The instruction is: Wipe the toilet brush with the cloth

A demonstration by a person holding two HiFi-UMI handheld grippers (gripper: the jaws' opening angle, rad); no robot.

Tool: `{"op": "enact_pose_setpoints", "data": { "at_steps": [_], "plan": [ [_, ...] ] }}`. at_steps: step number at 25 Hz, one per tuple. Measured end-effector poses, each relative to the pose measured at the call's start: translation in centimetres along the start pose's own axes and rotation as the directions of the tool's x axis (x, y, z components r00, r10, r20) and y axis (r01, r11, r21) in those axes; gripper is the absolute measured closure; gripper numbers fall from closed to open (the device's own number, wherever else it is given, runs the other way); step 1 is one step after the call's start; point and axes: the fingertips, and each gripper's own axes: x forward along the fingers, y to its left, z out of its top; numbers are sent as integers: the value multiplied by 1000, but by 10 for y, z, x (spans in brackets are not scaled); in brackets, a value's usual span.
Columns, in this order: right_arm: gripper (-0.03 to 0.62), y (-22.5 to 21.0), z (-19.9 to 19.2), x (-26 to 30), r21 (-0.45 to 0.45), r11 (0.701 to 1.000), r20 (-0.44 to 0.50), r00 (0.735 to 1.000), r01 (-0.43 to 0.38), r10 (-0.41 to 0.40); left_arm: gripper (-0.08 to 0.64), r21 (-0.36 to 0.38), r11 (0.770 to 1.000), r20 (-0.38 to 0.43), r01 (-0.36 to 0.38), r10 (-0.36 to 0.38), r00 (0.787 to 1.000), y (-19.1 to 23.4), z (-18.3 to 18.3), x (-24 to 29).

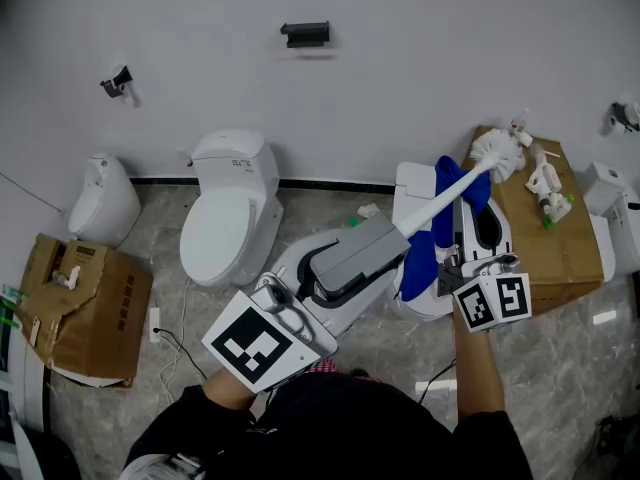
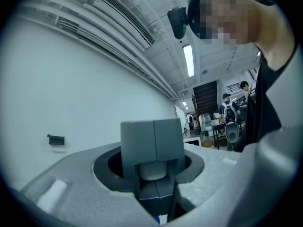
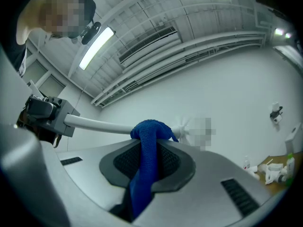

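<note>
Step in hand: wiping. Left gripper [image 1: 372,248] is clamping the toilet brush [image 1: 497,153] by its handle, bristles up near the wall. Right gripper [image 1: 452,264] is pinching the blue cloth [image 3: 149,132], which is draping over the shaft. Next, by my reckoning: sliding the cloth toward the bristles. Cardboard box [image 1: 85,298] is sitting open on the left, contents unclear.

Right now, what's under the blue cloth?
The toilet brush handle runs under the blue cloth, which drapes over it. The stretch beneath the cloth is covered; the brush head shows beyond.
</note>
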Motion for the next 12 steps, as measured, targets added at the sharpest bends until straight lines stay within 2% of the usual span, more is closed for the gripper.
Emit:
{"op": "enact_pose_setpoints", "data": {
  "at_steps": [12],
  "plan": [
    [526,-16,-3,0,16,999,9,999,32,-32,380,12,1000,-1,2,-2,1000,-2,-3,0]
  ]
}}
